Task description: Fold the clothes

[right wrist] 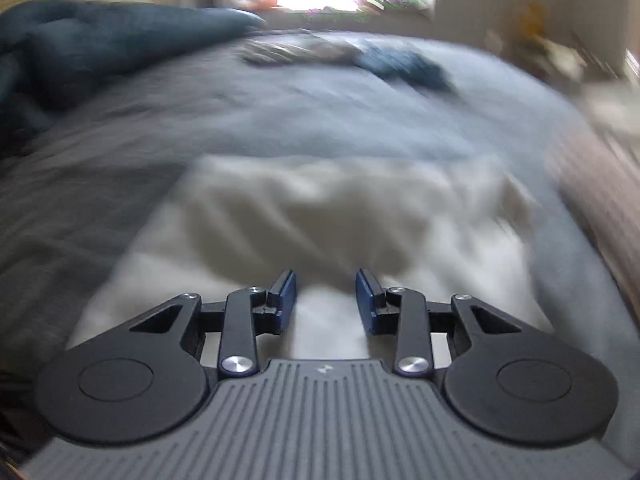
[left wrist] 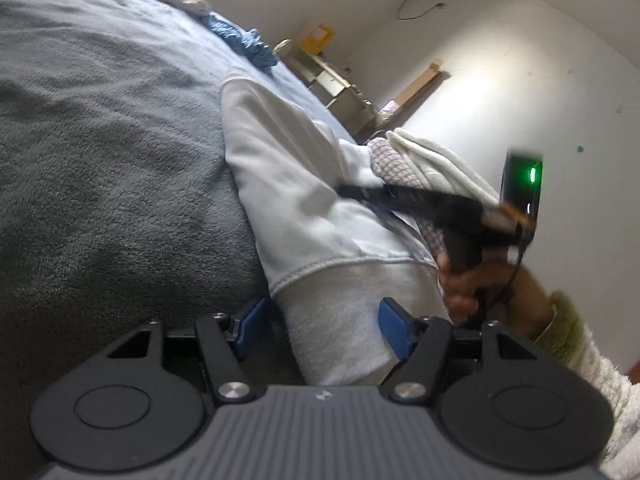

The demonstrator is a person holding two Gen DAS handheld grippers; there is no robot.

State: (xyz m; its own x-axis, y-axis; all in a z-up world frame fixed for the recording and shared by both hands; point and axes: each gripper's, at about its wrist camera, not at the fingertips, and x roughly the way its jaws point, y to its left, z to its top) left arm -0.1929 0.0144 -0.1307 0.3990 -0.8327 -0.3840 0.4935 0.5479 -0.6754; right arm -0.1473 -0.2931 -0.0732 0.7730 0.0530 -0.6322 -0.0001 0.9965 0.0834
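The left gripper [left wrist: 322, 326] has its blue pads spread wide on either side of the ribbed hem of a white sweatshirt [left wrist: 304, 208]; whether the pads touch the cloth cannot be told. The sweatshirt lies along the edge of a grey blanket [left wrist: 104, 152]. Beyond it the right gripper [left wrist: 416, 198] reaches over the garment, its tips blurred, held by a hand [left wrist: 476, 280] in a fleecy sleeve [left wrist: 592, 364]. More folded cloth [left wrist: 432, 160] sits just behind, partly hidden. In the right wrist view the right gripper [right wrist: 326, 288] stands open with nothing between the pads, over the sweatshirt [right wrist: 312, 208], all heavily motion-blurred. A blue garment [right wrist: 404, 66] lies far off on the blanket [right wrist: 120, 168].
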